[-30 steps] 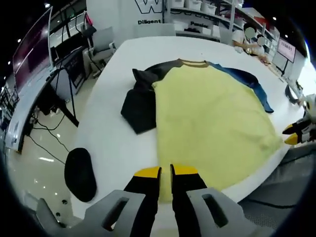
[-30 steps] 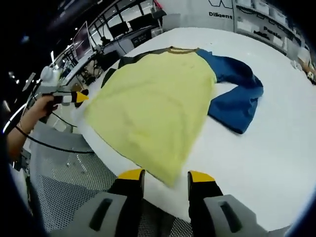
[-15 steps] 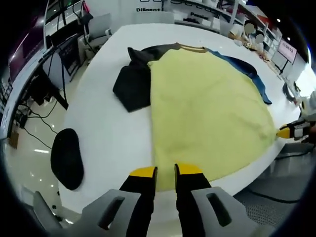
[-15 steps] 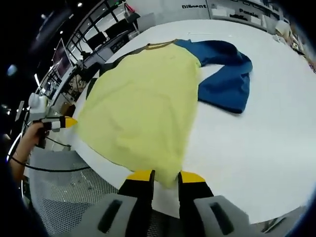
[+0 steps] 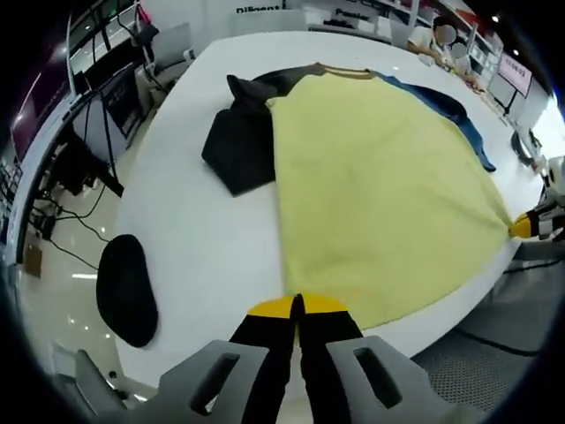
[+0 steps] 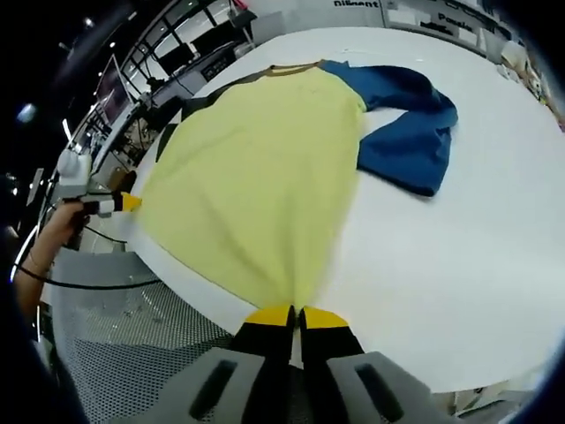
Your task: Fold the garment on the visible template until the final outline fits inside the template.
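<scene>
- My left gripper (image 5: 297, 307) has its jaws pressed together on the near hem corner of the shirt (image 5: 380, 185), gripping the yellow cloth.
- My right gripper (image 6: 296, 315) is likewise pinched closed on the other hem corner of the shirt (image 6: 256, 177), at the table edge nearest me.
- In the right gripper view, the left gripper (image 6: 124, 202) shows at the far hem corner, held by a hand (image 6: 55, 231).
- In the left gripper view, the right gripper's yellow tip (image 5: 523, 226) sits at the opposite hem corner.
- The shirt lies flat on the white table (image 5: 203, 238), yellow body spread out, collar (image 5: 346, 71) pointing away from me.
- A dark sleeve (image 5: 238, 146) is bunched at one side; a blue sleeve (image 6: 406, 132) is bunched at the other.
- I cannot make out a template outline on the table.
- Progress, as I judge it: no body fold is made yet. Both hem corners are gripped, so the first fold, hem toward collar, looks ready to start. The sleeves are left to tuck in.
- Edges: the hem sits right at the table's near rim, slightly overhanging.
- Room: bare white table lies beyond the collar and beside the blue sleeve. A black oval object (image 5: 125, 289) sits beyond the table's edge on the dark-sleeve side.
</scene>
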`<act>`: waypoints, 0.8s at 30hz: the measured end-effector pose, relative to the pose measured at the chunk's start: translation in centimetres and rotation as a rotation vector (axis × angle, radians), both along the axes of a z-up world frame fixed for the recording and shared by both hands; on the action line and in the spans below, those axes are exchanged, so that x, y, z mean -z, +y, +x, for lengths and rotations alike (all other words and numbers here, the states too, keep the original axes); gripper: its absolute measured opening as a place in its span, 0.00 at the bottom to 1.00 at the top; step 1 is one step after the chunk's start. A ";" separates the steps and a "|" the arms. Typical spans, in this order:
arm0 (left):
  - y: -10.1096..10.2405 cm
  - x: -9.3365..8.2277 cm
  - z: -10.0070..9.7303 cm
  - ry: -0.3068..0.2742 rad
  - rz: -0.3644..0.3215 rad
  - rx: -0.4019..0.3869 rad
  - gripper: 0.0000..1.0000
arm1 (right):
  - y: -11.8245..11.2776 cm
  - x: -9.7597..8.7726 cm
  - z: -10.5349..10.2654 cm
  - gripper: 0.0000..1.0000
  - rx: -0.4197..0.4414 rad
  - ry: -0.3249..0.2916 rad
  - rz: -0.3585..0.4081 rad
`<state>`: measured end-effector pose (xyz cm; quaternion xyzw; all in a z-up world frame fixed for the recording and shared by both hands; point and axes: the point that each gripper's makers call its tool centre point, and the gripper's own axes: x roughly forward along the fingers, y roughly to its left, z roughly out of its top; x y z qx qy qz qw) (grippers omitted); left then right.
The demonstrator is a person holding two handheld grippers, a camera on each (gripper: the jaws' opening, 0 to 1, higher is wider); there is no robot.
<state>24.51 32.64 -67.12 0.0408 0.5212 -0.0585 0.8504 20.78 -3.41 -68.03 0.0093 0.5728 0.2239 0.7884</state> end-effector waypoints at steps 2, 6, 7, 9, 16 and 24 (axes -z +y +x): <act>-0.1 -0.1 -0.1 0.003 0.005 0.010 0.04 | 0.0 0.2 0.1 0.00 0.002 -0.002 0.002; -0.2 -0.2 -0.1 0.009 0.046 0.070 0.04 | 0.1 0.0 0.0 0.00 -0.021 -0.021 -0.005; -0.2 -0.2 -0.1 0.007 0.051 0.076 0.04 | 0.1 0.0 0.0 0.00 -0.030 -0.024 -0.011; 0.2 -0.1 -0.1 0.004 0.057 0.082 0.04 | 0.1 0.0 0.0 0.00 -0.035 -0.025 -0.015; -0.2 -1.5 0.1 -0.092 0.005 0.052 0.18 | -1.6 -2.4 3.2 0.13 0.043 -0.172 -0.009; -2.0 -5.4 2.6 -0.330 -0.138 0.000 0.43 | -5.1 -5.0 8.4 0.38 0.103 -0.372 -0.023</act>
